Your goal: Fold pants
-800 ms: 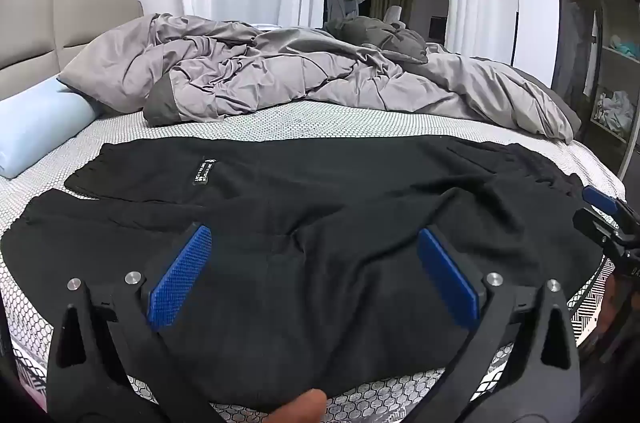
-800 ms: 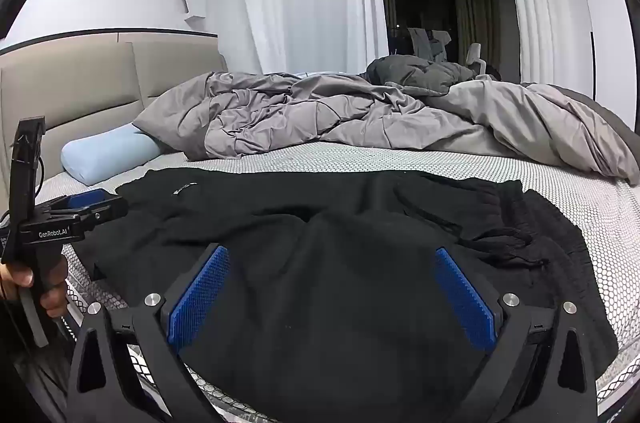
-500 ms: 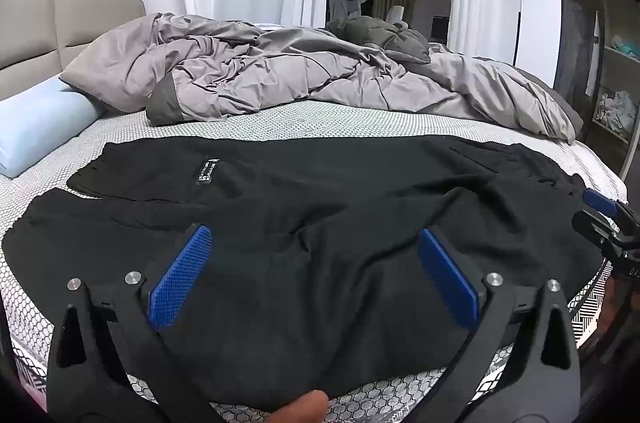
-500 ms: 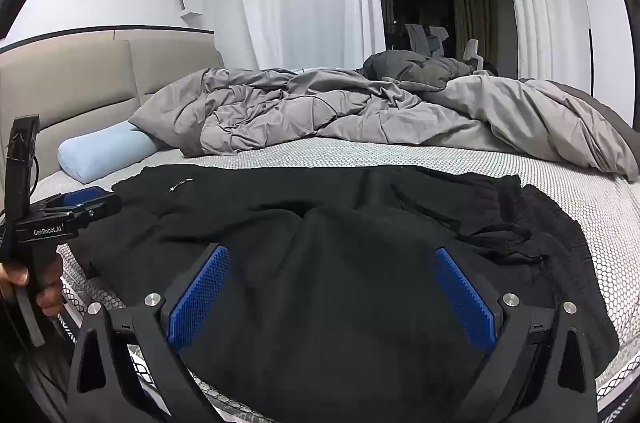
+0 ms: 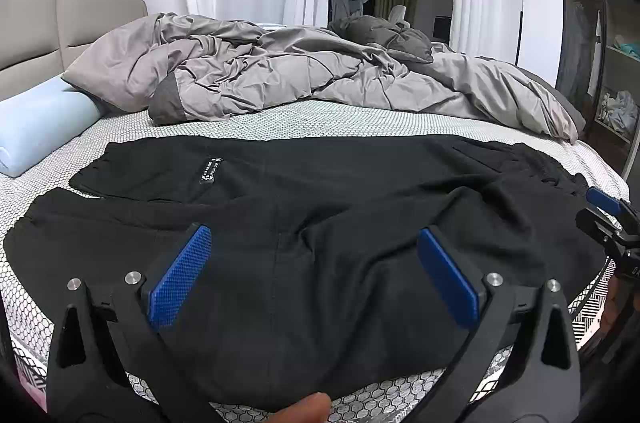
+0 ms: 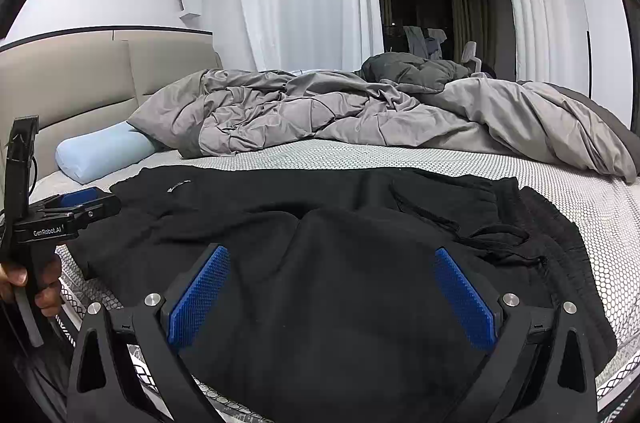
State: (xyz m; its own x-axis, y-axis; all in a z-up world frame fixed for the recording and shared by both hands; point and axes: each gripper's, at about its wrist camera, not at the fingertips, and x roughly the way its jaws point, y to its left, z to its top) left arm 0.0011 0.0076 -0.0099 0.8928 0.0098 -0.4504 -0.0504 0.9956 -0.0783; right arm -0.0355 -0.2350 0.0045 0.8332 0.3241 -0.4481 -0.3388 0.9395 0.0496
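Black pants are seen from the left wrist spread flat across the near edge of the bed, legs toward the headboard side, waistband toward the foot. The left gripper is held above them, jaws wide apart and empty.

From the right wrist, the right gripper is likewise held apart over the seat, nothing clamped. No fold is judged begun; next, an edge of the near leg must be pinched at both ends.
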